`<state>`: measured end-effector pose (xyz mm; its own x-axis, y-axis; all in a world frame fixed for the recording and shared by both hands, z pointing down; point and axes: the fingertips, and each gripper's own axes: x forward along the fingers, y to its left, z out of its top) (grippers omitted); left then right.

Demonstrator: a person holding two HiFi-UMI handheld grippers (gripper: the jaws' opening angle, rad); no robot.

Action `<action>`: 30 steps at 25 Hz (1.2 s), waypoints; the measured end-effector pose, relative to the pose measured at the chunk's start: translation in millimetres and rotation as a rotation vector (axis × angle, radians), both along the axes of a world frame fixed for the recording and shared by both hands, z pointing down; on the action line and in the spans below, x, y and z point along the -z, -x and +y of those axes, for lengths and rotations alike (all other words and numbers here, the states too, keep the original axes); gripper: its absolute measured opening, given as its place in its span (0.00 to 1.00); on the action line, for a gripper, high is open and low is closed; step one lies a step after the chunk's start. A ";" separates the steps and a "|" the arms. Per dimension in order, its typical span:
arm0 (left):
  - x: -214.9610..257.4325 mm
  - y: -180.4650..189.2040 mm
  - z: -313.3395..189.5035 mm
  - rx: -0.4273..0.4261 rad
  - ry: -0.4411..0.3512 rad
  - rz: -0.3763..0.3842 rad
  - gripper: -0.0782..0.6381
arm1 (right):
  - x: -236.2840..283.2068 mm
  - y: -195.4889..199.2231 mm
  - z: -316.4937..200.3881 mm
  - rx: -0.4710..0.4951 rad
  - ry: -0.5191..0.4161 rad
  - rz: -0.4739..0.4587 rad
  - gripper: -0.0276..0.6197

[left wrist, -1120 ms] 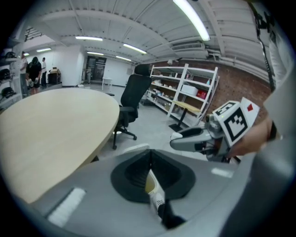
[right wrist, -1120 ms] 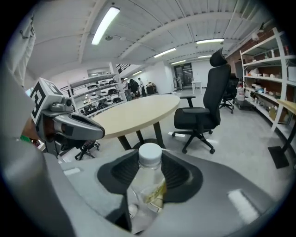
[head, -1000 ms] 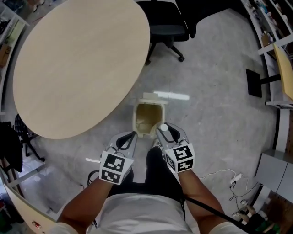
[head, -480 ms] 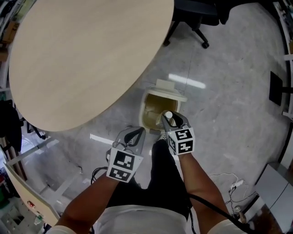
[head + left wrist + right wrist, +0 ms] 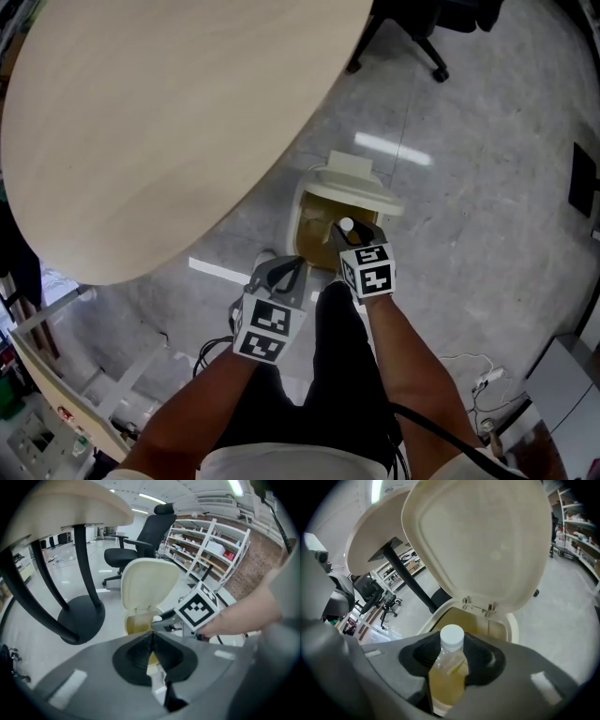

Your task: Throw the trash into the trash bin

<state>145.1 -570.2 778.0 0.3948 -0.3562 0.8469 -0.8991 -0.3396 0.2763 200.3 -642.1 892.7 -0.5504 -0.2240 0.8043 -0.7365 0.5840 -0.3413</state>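
Observation:
A cream trash bin (image 5: 314, 220) stands on the floor with its lid (image 5: 361, 178) swung up, just past the table's edge. My right gripper (image 5: 354, 234) is shut on a clear bottle of yellowish liquid with a white cap (image 5: 346, 225), held over the bin's near rim. In the right gripper view the bottle (image 5: 450, 672) stands between the jaws, with the bin's opening (image 5: 476, 620) and raised lid (image 5: 483, 545) right behind it. My left gripper (image 5: 284, 270) hangs to the bin's left, jaws together and empty; in its own view the bin (image 5: 138, 620) lies just beyond the left gripper (image 5: 151, 641).
A big round wooden table (image 5: 169, 122) overhangs the bin's left side; its black pedestal (image 5: 79, 618) stands on the floor. A black office chair (image 5: 441, 28) is behind the bin. Shelving (image 5: 215, 550) lines the right wall. Cables (image 5: 469, 361) lie at lower right.
Both grippers have sunk toward the floor. The right one has carried the bottle from short of the bin to over its near rim. The left stays shut.

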 end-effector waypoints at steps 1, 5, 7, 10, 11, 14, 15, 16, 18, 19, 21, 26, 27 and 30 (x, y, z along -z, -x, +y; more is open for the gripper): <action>-4.7 -0.9 1.3 0.005 0.010 -0.001 0.12 | -5.4 1.0 1.8 0.011 0.014 0.007 0.27; -12.1 -3.5 -0.5 0.023 0.036 0.013 0.12 | -20.5 2.7 5.6 0.049 0.038 0.043 0.27; -11.5 -3.2 -1.4 0.025 0.039 0.014 0.12 | -23.3 3.8 5.1 0.052 0.040 0.053 0.27; -13.2 -2.8 -0.4 0.026 0.039 0.014 0.12 | -27.9 4.2 5.1 0.049 0.049 0.064 0.27; -15.3 -2.9 -0.7 0.026 0.042 0.015 0.12 | -30.5 4.1 4.4 0.052 0.051 0.069 0.27; -22.2 -3.4 4.7 0.038 0.069 0.019 0.12 | -31.7 6.2 4.8 0.057 0.063 0.052 0.28; -23.5 -3.3 5.9 0.042 0.075 0.021 0.12 | -30.6 7.8 6.0 0.057 0.072 0.038 0.32; -24.3 -3.1 4.9 0.044 0.075 0.021 0.12 | -30.3 8.9 7.0 0.059 0.078 0.030 0.36; -26.1 -2.3 1.5 0.044 0.075 0.022 0.12 | -31.9 8.9 7.4 0.068 0.080 0.035 0.36; -26.8 -1.8 0.9 0.043 0.075 0.022 0.12 | -32.3 8.7 7.5 0.070 0.079 0.039 0.36; -26.2 -0.9 0.4 0.035 0.070 0.021 0.12 | -31.0 8.4 8.6 0.066 0.080 0.040 0.36; -21.1 1.3 0.5 0.021 0.066 0.020 0.12 | -23.5 8.7 14.9 0.072 0.084 0.045 0.36; -19.4 1.6 0.8 0.015 0.065 0.019 0.12 | -20.5 8.8 15.5 0.072 0.082 0.045 0.36; -16.2 -0.2 -3.6 0.003 0.050 0.019 0.12 | -14.7 7.1 11.7 0.070 0.069 0.049 0.35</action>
